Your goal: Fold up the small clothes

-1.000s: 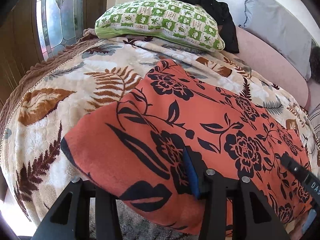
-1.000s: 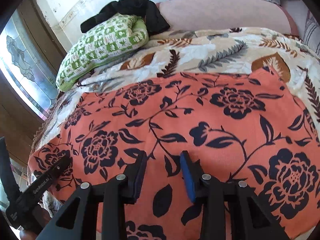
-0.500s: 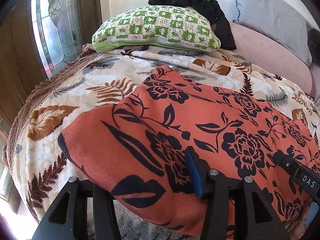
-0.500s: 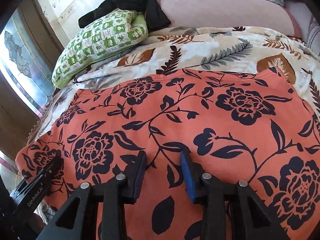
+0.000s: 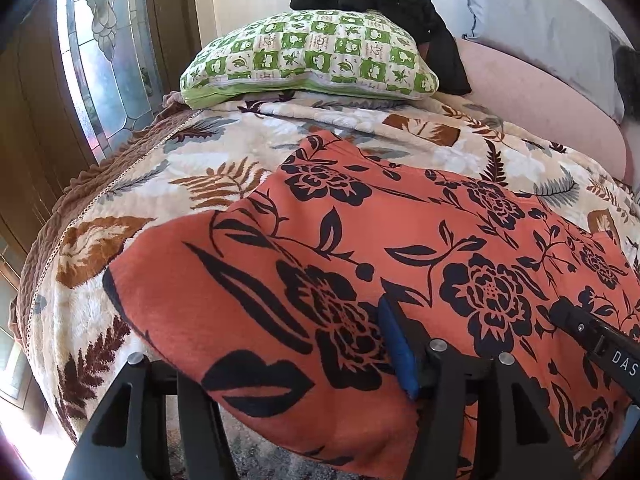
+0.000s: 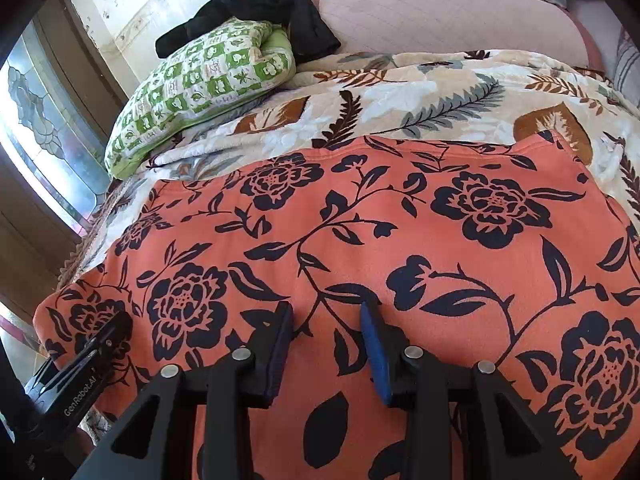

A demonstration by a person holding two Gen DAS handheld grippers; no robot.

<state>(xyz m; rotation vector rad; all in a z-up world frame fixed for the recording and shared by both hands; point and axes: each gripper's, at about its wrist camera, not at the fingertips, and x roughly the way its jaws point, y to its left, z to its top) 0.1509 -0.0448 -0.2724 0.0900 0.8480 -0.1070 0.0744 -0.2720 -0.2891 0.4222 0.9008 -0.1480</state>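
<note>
Orange floral garment (image 6: 400, 232), spread flat on the bed below the green pillow (image 5: 312, 60).
My left claw (image 5: 276, 356) has just widened, near edge inside; right claw (image 6: 326, 344) part-open above it, ready to fold.

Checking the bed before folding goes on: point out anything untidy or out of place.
One thing stands out: a black garment lies crumpled behind the green checked pillow, unfolded. The orange floral cloth lies fairly flat on the leaf-print blanket.
</note>
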